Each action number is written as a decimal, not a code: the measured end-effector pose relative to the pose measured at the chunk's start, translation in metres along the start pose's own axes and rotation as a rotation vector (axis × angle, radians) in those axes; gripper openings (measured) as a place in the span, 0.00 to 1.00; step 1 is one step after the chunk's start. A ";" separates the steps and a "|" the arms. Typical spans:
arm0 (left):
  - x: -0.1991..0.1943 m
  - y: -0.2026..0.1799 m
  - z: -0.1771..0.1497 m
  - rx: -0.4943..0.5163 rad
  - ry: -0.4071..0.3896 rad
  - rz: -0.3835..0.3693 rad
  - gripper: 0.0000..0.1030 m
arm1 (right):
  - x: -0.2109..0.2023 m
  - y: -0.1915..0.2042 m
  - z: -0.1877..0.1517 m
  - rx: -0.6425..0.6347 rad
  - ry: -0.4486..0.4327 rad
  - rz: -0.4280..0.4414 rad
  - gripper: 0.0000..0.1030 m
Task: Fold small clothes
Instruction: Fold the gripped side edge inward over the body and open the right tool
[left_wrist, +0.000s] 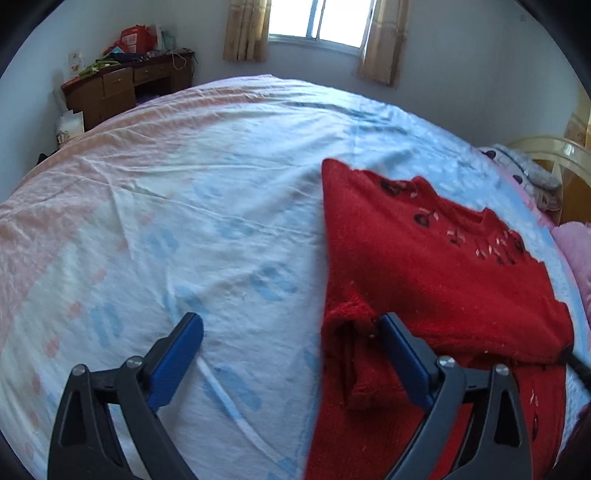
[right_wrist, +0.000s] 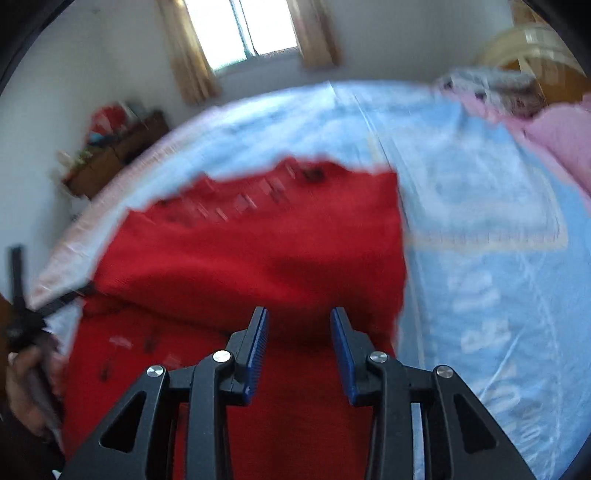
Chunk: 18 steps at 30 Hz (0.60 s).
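Right, biggest first: bed (left_wrist: 207, 206) fills most of both views, covered w/ a pale sheet, blue and pink faded print, wrinkled, w/ a pink edge at the far left side. Behind it, white wall w/ a window (left_wrist: 319, 20) and tan curtains (left_wrist: 245, 31) either side. Far left corner has a dark wooden desk (left_wrist: 122, 86) w/ drawers, piled w/ red bags and misc clutter. Far right of the left wrist view shows a yellowish headboard (left_wrist: 554, 153), a grey-patterned pillow (left_wrist: 521, 168) and a pink blanket (left_wrist: 576, 247) at the bed's edge. Red knit sweater (left_wrist: 424, 266) lies on the sheet, right of centre in the left wrist view, dark motifs and small pale marks along its far scalloped edge; part of it is doubled over itself, w/ a rolled cuff or hem bunched near the front. Left gripper (left_wrist: 291, 332) is spread wide, blue pads, its right finger against the bunched red fabric, its left finger over bare sheet; nothing pinched between them. Right wrist view is motion-blurred: the sweater (right_wrist: 258, 251) sits dead centre under the right gripper (right_wrist: 299, 325), whose fingers stand moderately apart over the red knit, w/ nothing gripped as far as I can tell. At that view's left edge the person's hand and the other black tool frame show, too blurred for detail.
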<state>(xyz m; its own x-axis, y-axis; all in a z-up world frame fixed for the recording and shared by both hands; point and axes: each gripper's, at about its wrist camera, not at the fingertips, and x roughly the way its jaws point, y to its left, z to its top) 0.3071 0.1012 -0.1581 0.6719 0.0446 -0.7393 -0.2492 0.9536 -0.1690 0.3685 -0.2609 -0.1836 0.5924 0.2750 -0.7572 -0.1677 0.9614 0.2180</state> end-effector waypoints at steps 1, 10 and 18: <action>0.001 -0.002 -0.001 0.010 0.008 0.004 0.98 | -0.002 -0.002 -0.002 -0.001 -0.017 0.016 0.35; -0.004 -0.015 -0.007 0.084 -0.015 0.085 1.00 | -0.001 -0.003 -0.013 -0.054 -0.046 -0.012 0.35; -0.011 -0.021 -0.013 0.129 -0.046 0.133 1.00 | -0.005 0.000 -0.017 -0.071 -0.061 -0.048 0.35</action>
<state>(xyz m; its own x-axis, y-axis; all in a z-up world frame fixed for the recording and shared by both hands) 0.2965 0.0768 -0.1550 0.6710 0.1837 -0.7184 -0.2482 0.9686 0.0158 0.3524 -0.2617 -0.1902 0.6477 0.2297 -0.7264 -0.1922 0.9719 0.1359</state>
